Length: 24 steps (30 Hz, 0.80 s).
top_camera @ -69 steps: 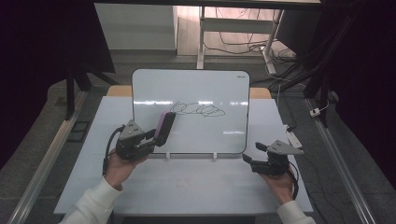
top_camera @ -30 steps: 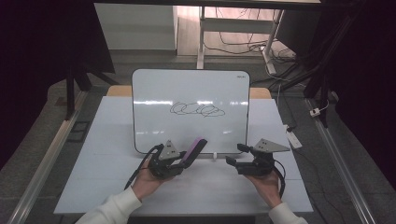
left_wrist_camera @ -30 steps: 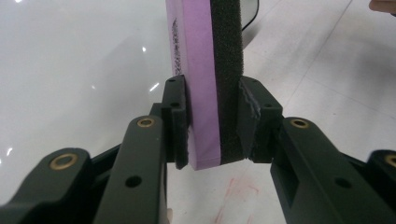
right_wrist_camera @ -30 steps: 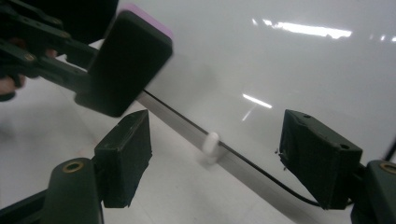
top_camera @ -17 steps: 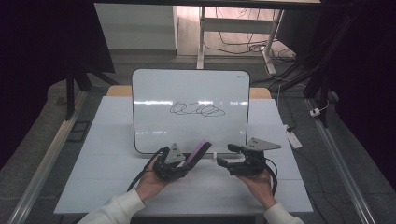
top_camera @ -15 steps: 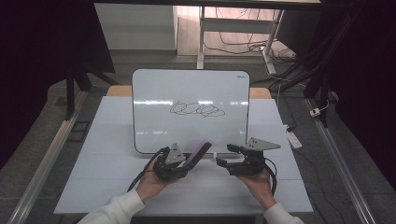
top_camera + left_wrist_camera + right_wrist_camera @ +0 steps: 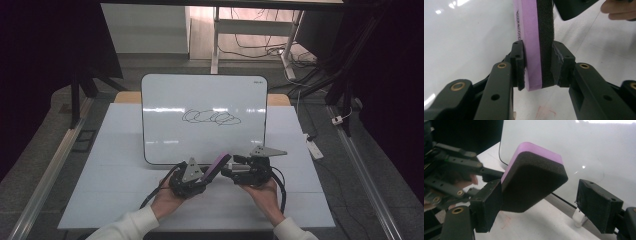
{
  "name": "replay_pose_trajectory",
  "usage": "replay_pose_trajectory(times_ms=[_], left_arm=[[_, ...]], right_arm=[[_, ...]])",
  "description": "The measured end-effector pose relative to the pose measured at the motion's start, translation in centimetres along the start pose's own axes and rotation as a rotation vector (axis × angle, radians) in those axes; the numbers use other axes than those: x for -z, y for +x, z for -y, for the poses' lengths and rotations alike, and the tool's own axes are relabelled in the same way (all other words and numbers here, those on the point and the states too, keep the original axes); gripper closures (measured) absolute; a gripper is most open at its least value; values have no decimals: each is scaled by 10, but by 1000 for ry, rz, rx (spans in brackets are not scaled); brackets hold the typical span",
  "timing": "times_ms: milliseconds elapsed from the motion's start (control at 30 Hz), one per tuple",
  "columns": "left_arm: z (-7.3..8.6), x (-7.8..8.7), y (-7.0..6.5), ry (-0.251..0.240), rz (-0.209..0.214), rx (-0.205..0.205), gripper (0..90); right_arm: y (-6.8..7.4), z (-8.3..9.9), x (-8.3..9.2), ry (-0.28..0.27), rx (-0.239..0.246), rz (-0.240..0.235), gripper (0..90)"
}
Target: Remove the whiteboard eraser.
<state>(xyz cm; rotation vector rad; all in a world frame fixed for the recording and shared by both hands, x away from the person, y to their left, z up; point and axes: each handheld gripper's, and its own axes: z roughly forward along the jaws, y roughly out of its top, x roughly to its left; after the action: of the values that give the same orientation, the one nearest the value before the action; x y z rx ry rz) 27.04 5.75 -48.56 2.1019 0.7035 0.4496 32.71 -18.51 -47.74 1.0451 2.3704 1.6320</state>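
Below the whiteboard's (image 7: 204,118) lower edge, at the near middle of the white table (image 7: 110,185), the two hands meet, forearms in white sleeves entering from the bottom of the high view. The left gripper (image 7: 207,176) points up and to the right, its jaws clamped on the eraser (image 7: 218,164); the left gripper view shows one pad on the purple body and the other on the black felt face (image 7: 545,37), the block standing on edge between them. The right gripper (image 7: 227,171) lies nearly level and points left toward the eraser's free end. Its jaws have just been opening and stand wide, with the eraser (image 7: 534,173) between them: the left pad sits against the felt edge, though whether it presses is unclear, and the right pad is well apart from it. A black scribble (image 7: 211,118) marks the whiteboard's middle. From above, the jaw tips of both grippers are small and overlapped. Part of a hand (image 7: 617,10) is cut off at the upper right of the left gripper view.
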Motion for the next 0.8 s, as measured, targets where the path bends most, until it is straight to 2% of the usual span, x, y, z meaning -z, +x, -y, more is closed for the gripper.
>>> replay_pose_trajectory(times_ms=[100,133,200,267,533,600,700,733,800], left_arm=[[0,0,-1,-1,6,-3,650],[0,-1,-1,-1,9,-5,650],[0,-1,-2,1,12,-5,650],[0,-2,-3,3,15,-9,649],[0,-2,-3,2,24,-10,629],[0,-2,-2,3,36,-6,568],[0,-1,4,1,66,12,453],[0,1,7,-3,86,15,453],[0,4,14,-2,139,36,367]], right_arm=[[-1,0,-2,-1,-22,-1,207],[-2,0,-2,-8,-46,-15,220],[-3,0,-3,-10,-54,-22,228],[-3,1,-4,-17,-76,-41,283],[-3,1,-3,-30,-67,-57,376],[-2,0,-2,-31,-51,-63,385],[0,-1,0,-29,-1,-63,390],[0,-1,0,-29,-1,-63,390],[-1,-1,1,-31,23,-83,391]])
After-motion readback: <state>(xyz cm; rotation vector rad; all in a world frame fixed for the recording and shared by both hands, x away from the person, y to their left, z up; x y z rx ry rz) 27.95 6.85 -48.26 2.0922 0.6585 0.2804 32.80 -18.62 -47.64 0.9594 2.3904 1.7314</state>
